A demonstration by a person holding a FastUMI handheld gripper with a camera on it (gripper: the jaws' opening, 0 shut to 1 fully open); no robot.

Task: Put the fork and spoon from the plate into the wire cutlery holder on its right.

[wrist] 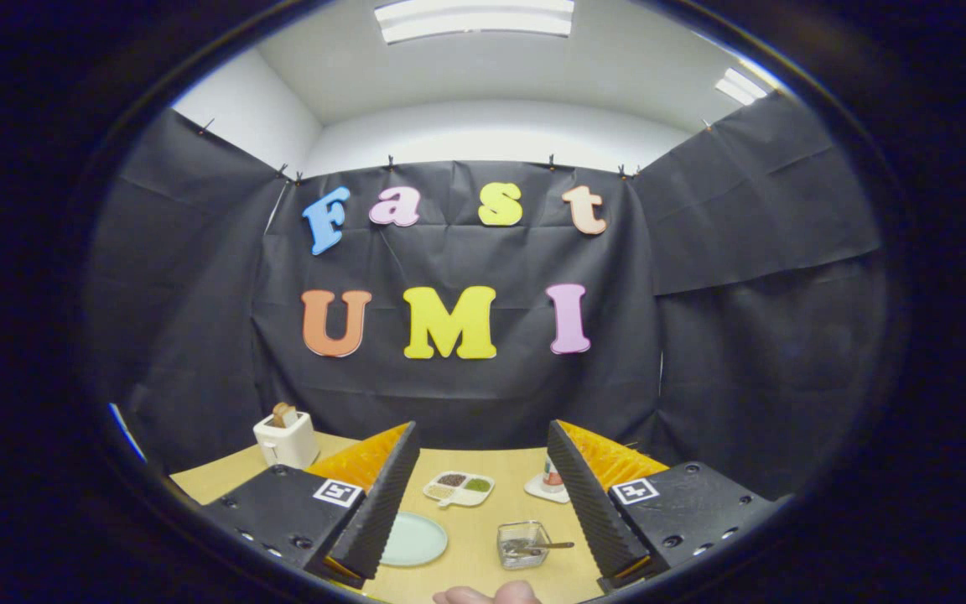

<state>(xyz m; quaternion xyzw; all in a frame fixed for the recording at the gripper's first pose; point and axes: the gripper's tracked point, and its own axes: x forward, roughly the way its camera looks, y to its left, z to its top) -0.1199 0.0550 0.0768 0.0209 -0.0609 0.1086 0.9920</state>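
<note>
Between the two spread fingers, down on the tan table [483, 470], sits the wire holder [523, 544], and cutlery already lies in it: a grey handle [552, 545] sticks out over its right rim, pointing toward the right finger. I cannot tell from this distance whether that is the fork, the spoon, or both bunched together; only one handle reads clearly. To the holder's left lies the plate [412, 538], pale green and round, half hidden behind the left finger, and its visible part looks bare, which suggests to me that the job is done or nearly so. The gripper [479, 495] is held high and level, well above the table, with its jaws wide apart and nothing between them, a pose that fits someone pulling away after a drop, or simply resting. Just below the holder, a hand's fingertips [487, 594] peek up at the table's near edge, probably only waiting there. Farther back stand one white divided dish [459, 488] with dark and green fillings in its sections, one small white saucer [546, 490] carrying a little item I cannot identify, and one white toaster [286, 439] at the far left with toast poking up from its slot. So: one holder, one plate, one dish, one saucer, one toaster.
</note>
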